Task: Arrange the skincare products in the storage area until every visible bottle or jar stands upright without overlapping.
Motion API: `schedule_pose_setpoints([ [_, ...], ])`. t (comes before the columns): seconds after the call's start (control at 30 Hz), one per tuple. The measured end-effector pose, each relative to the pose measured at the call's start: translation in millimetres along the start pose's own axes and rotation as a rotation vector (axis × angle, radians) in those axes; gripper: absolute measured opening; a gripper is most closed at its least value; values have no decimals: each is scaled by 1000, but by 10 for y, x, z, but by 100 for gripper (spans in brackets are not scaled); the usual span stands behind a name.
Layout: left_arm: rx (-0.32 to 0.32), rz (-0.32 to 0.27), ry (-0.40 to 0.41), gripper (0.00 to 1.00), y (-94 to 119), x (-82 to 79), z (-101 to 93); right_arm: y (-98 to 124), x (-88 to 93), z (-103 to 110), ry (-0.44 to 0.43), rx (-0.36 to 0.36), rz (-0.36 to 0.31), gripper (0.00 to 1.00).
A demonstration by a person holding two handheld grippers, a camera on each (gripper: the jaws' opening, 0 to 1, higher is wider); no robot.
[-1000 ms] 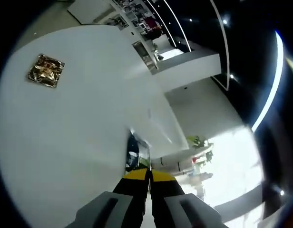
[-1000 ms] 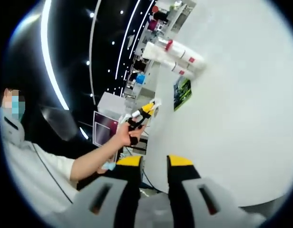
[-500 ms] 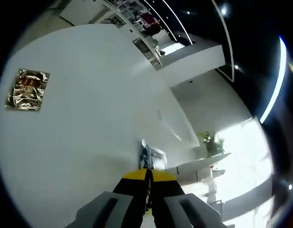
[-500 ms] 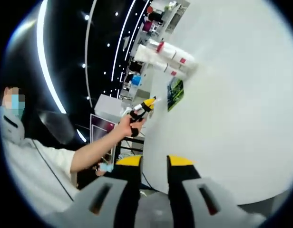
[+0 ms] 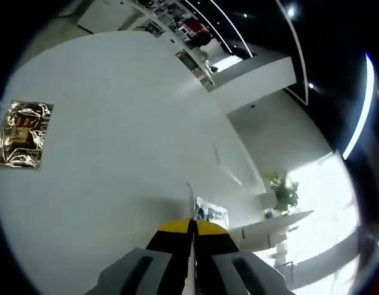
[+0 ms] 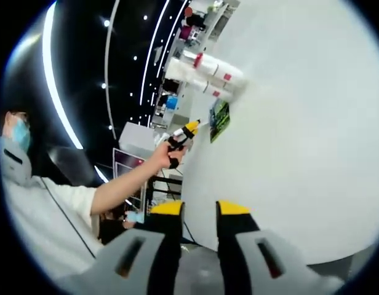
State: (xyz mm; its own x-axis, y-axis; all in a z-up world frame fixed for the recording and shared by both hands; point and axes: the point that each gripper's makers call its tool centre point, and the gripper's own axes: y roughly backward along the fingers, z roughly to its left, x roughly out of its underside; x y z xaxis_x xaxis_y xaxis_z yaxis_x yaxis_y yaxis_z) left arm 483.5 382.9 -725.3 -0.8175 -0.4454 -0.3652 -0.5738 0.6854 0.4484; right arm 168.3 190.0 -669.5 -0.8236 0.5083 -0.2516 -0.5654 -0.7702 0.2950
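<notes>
A white table (image 5: 115, 141) carries a gold foil sachet (image 5: 22, 133) and white bottles (image 6: 205, 75).

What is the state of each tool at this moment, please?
Left tool: closed on the edge of a small green sachet at the white table rim.
Right tool: open, holding nothing.
</notes>
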Motion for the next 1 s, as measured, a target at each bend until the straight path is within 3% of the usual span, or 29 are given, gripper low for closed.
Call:
schedule_pose_setpoints([
  [0.4, -38, 86, -58, 1, -94, 25, 73, -11, 71, -17, -14, 9, 20, 22],
  [0.63, -85, 132, -66, 3, -103, 77, 224, 9, 57, -40, -19, 16, 15, 22],
  [1.0, -80, 106, -37, 7, -108, -11, 270, -24, 75, 2, -18, 6, 26, 22],
])
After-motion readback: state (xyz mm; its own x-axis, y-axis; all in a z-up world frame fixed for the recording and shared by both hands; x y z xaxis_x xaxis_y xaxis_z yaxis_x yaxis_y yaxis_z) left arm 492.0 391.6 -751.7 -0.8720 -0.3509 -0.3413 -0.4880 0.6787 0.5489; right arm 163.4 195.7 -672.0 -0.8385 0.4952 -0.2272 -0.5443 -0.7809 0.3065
